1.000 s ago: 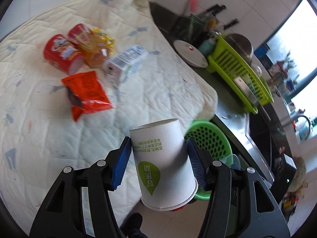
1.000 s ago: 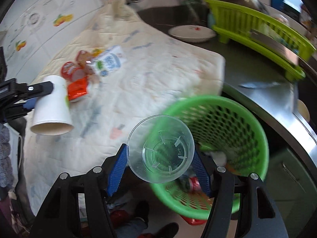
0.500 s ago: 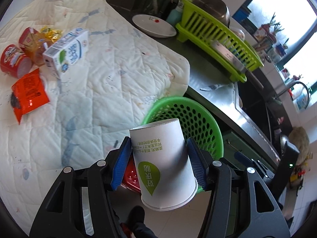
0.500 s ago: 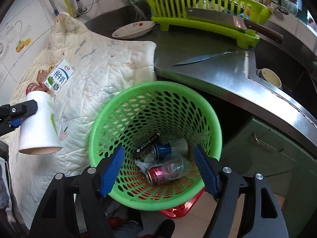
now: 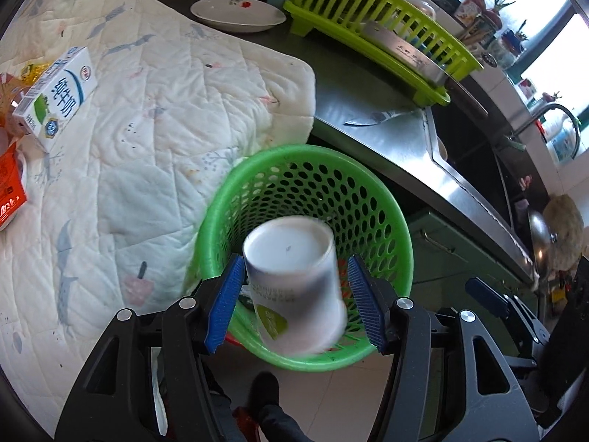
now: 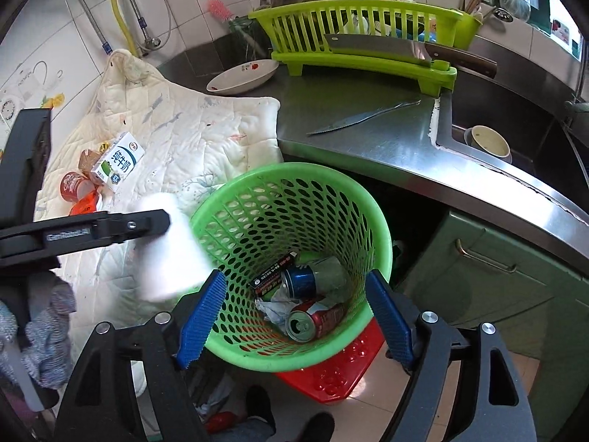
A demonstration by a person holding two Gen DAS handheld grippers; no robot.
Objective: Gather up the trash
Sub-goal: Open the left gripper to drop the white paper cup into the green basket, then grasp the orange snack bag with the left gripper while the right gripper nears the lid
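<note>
My clear cup has gone from my right gripper [image 6: 294, 318], jaws opening, empty. Below them the perforated green basket [image 6: 375, 221] holds crumpled cans [image 6: 313, 320]. My left gripper [image 5: 296, 304] frames the blurred paper cup [image 5: 294, 287], pads apart from it.

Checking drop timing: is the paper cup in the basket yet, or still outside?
Outside: the paper cup, blurred, sits between the left gripper pads above the green basket.

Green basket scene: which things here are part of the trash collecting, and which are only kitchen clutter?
Job:
paper cup between the left gripper's fingers
green basket
milk carton
red snack cup
orange wrapper
right gripper, jaws opening, empty

Lying about:
dish rack
cleaver
plate
knife
quilt
</note>
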